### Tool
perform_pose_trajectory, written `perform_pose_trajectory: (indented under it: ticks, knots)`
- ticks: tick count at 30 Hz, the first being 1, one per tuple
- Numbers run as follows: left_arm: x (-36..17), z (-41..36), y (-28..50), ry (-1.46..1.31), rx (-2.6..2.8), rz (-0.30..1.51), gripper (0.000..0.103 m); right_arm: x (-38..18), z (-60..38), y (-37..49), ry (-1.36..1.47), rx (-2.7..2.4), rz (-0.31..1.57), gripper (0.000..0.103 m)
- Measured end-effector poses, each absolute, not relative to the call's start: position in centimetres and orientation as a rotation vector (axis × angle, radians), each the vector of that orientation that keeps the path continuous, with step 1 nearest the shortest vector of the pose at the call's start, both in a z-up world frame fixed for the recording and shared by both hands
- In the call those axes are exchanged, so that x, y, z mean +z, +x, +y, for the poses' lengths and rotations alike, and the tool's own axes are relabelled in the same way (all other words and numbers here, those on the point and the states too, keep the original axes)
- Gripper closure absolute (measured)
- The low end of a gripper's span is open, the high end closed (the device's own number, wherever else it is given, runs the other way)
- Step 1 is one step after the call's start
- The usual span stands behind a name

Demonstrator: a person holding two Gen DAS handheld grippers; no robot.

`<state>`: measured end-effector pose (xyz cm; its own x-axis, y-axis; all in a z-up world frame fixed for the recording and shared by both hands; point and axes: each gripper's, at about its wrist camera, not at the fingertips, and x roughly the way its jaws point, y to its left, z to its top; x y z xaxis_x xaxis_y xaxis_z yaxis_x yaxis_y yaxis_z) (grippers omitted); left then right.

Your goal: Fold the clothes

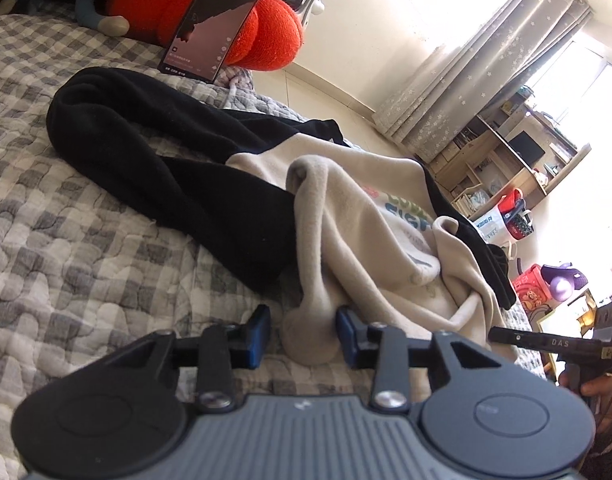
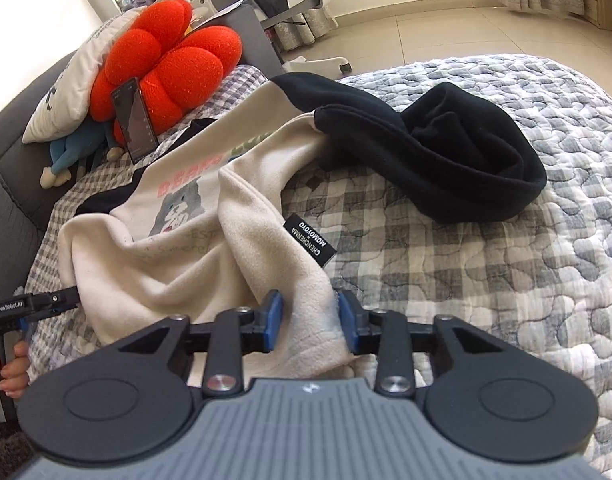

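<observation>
A cream sweatshirt (image 1: pixel 366 220) (image 2: pixel 166 248) with black sleeves (image 1: pixel 166 152) (image 2: pixel 466 160) and a printed front lies crumpled on the checked quilt (image 1: pixel 66 240) (image 2: pixel 506 280). My left gripper (image 1: pixel 304 332) straddles a bunched cream fold at the near hem. The right pad touches the cloth, and a strip of quilt shows beside the left pad, so it is open. My right gripper (image 2: pixel 310 316) is shut on the other cream hem corner, with cloth filling the gap between its blue pads. Each gripper also shows at the edge of the other's view: left gripper (image 2: pixel 46 302), right gripper (image 1: pixel 546 344).
A red flower cushion (image 1: pixel 266 32) (image 2: pixel 166 64) with a phone (image 1: pixel 210 24) (image 2: pixel 134 120) leaning on it sits at the far end, beside a blue plush toy (image 2: pixel 74 152) and a white pillow (image 2: pixel 74 80). Beyond the bed are tiled floor, curtains and wooden shelves (image 1: pixel 506 160).
</observation>
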<state>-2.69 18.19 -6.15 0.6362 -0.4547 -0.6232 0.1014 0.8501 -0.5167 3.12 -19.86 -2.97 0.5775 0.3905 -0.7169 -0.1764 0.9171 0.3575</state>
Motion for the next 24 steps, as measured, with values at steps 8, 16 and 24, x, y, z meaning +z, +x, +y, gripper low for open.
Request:
perform_pose_trajectory:
  ticks: [8, 16, 24]
  knots:
    - [-3.3, 18.4, -4.9, -0.438, -0.299, 0.829, 0.094, -0.4, -20.2, 0.9, 0.231, 0.332, 0.847, 0.093]
    - [0.0, 20.1, -8.2, -0.475, -0.318, 0.807, 0.095, 2.7, -20.4, -2.5, 0.222, 0.349, 0.824, 0.093]
    - [0.4, 19.8, -10.7, -0.452, -0.347, 0.869, 0.094, 3.7, -20.8, -5.1, 0.182, 0.333, 0.853, 0.093]
